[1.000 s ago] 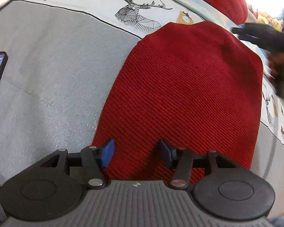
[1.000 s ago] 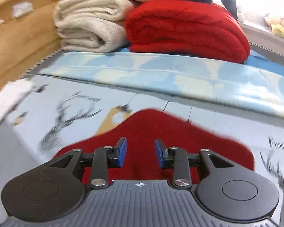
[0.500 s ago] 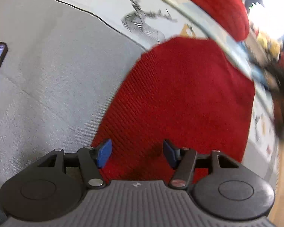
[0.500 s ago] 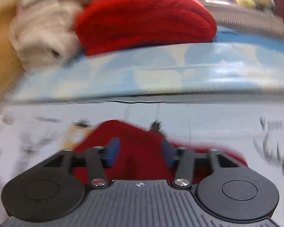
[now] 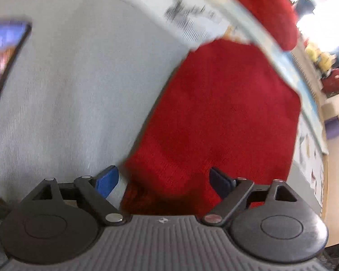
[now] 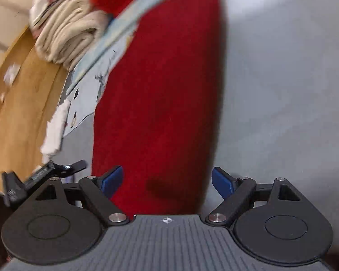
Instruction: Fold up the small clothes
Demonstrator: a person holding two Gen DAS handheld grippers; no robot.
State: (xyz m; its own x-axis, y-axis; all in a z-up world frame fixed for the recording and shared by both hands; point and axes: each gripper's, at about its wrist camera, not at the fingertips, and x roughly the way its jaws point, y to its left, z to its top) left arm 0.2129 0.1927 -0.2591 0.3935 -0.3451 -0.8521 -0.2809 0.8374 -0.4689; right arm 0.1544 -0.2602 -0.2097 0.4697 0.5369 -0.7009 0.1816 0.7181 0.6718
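The red knit garment (image 5: 217, 117) lies flat on the grey bed cover (image 5: 79, 94), its far end reaching onto the printed sheet (image 6: 85, 90). The left gripper (image 5: 163, 179) stands over the garment's near left corner, its jaws just spread wide, nothing pinched. The right gripper (image 6: 167, 179) hangs over the garment's near end, jaws likewise just opened and clear of the cloth. A phone (image 5: 4, 63) lies far left; folded beige blankets (image 6: 67, 33) are stacked beyond.

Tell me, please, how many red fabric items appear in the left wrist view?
2: the red knit garment lying flat before the left claw, and a red blanket beyond; others may be hidden.
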